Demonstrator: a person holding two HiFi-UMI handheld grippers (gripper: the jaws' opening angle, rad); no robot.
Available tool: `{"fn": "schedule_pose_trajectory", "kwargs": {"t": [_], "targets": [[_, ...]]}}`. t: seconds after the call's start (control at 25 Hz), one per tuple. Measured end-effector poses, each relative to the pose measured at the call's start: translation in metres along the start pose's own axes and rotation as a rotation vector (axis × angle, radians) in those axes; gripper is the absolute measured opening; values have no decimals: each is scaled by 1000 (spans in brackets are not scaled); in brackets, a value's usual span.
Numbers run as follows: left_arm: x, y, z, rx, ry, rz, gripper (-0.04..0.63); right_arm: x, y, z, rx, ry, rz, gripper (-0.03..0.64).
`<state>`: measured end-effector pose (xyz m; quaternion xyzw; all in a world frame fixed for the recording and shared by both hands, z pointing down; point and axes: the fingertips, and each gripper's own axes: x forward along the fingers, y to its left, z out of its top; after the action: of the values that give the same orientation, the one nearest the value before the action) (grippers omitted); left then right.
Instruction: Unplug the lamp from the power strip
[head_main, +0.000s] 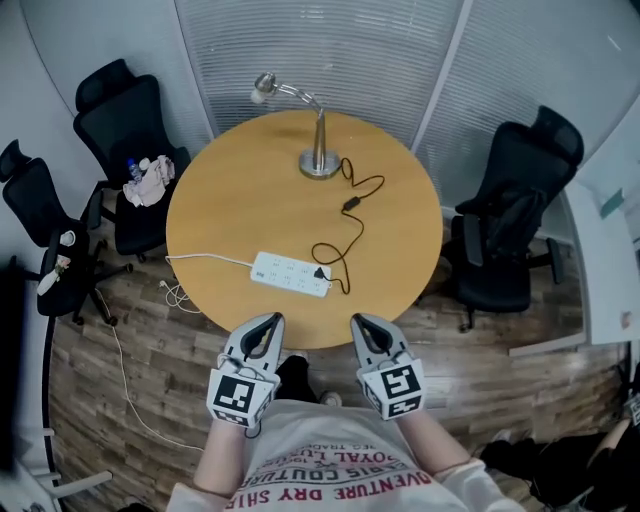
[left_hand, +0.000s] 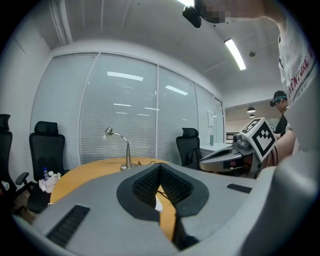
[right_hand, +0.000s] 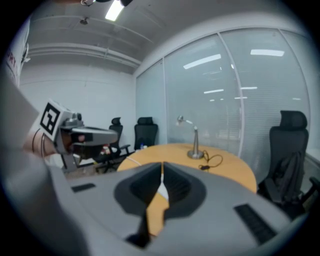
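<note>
Round tan wooden table (head_main: 210, 215): broad bare top, near edge just ahead of my grippers. Left gripper (head_main: 273, 320) and right gripper (head_main: 360, 320): fingers pressed together, empty. Silver gooseneck lamp (head_main: 319, 150) at far edge. White power strip (head_main: 285, 273) near front edge, lamp's black plug (head_main: 321, 272) seated at its right end.

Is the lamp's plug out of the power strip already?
No, the black plug sits in the white power strip on the round table.
</note>
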<state>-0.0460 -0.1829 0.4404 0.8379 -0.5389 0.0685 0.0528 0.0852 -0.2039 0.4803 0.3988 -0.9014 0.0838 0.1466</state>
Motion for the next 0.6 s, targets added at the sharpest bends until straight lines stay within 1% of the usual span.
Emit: {"fn": "schedule_pose_trajectory", "kwargs": {"t": [0.16,0.28,0.4,0.6], "targets": [[39,32,-3,7,17,-55,28,36,-9,6,8,34,-26,29],[71,58,-13,-9,58,-111,26,68,-12,7,23,81,-14,29],[103,74,-35,-34,125,-191,26,100,-14,0,19,142,2,31],[142,88,-90,-17,265,-320,26,143,-16,-13,2,228,2,31]]}}
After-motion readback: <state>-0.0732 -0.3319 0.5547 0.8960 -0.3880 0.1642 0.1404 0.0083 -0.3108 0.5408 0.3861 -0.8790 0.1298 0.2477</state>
